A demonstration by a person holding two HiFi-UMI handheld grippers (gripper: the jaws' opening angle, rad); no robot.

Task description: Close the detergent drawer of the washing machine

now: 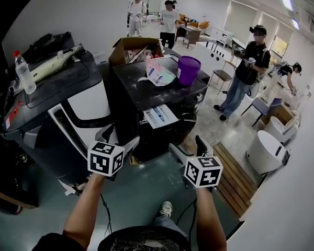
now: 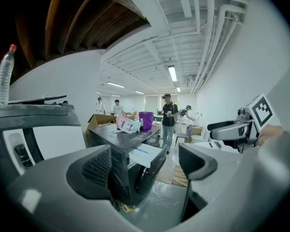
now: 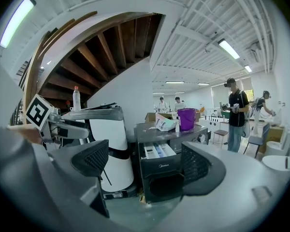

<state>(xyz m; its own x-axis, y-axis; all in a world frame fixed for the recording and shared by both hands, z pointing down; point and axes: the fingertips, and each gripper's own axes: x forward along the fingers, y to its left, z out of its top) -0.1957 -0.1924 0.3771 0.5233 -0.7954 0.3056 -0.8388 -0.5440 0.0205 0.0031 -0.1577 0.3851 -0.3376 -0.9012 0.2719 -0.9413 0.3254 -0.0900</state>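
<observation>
A black washing machine (image 1: pixel 152 95) stands ahead of me with its white detergent drawer (image 1: pixel 160 115) pulled out at the front. The same drawer (image 2: pixel 146 154) sticks out toward me in the left gripper view, and in the right gripper view the drawer (image 3: pixel 158 151) shows its compartments. My left gripper (image 1: pixel 121 140) hovers open short of the machine's front, left of the drawer. My right gripper (image 1: pixel 189 149) hangs open at the drawer's right, also short of it. Neither holds anything.
A purple bucket (image 1: pixel 188 70) and a detergent bag (image 1: pixel 159 74) sit on the machine's top. A white and black appliance (image 1: pixel 68 103) with a water bottle (image 1: pixel 24 73) stands at the left. A cardboard box (image 1: pixel 133 48) is behind. Several people stand at the back and right. A wooden pallet (image 1: pixel 235 177) lies right.
</observation>
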